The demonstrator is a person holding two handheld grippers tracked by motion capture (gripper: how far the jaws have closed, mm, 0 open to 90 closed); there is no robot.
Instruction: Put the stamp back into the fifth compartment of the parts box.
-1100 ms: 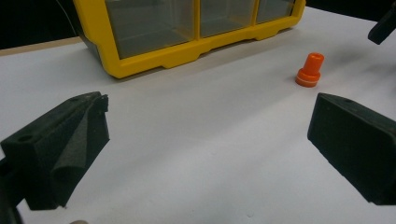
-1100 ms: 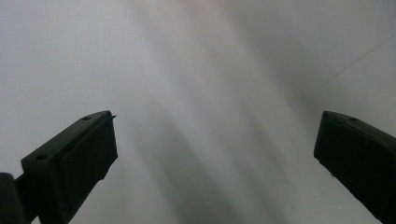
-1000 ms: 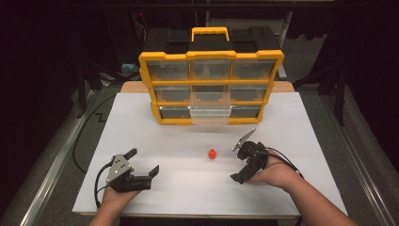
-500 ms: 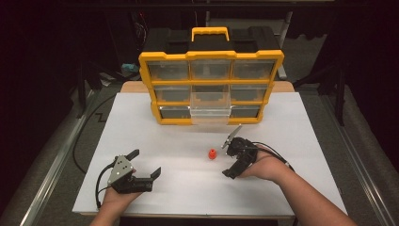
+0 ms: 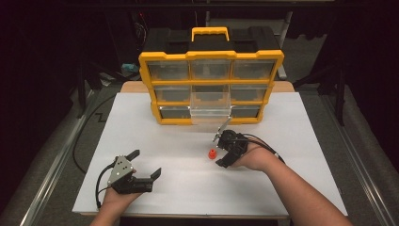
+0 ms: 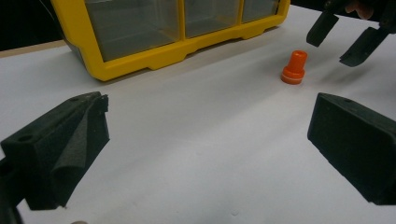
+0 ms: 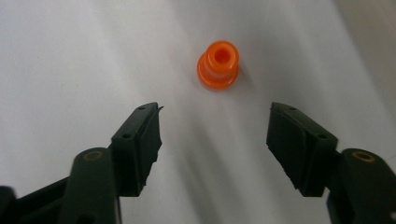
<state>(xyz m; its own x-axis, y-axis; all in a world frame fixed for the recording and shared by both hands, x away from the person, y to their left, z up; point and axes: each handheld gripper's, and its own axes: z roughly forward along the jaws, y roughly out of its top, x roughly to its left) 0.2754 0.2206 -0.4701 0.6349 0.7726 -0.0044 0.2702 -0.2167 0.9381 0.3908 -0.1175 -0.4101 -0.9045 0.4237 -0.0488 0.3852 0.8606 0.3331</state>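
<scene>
A small orange flanged plug [image 5: 212, 153] stands upright on the white board, in front of the organizer. My right gripper [image 5: 221, 151] is just to its right, open, jaws low over the board. In the right gripper view the plug [image 7: 218, 64] lies a little beyond the open right gripper [image 7: 215, 123], roughly centred on the gap and not touched. My left gripper [image 5: 145, 164] rests open and empty near the front left. From the left gripper [image 6: 205, 140] I see the plug [image 6: 294, 68] and the right gripper [image 6: 343, 37] beside it.
A yellow organizer [image 5: 211, 87] with clear drawers and a black-and-yellow handle stands at the back of the white board [image 5: 291, 141]. Its clear bottom-middle drawer [image 5: 210, 110] is pulled out toward me. Dark floor and rails surround the table.
My right gripper has moved left and forward across the board until it is right beside the orange plug. The left gripper has barely moved. The plug has stayed in place.
</scene>
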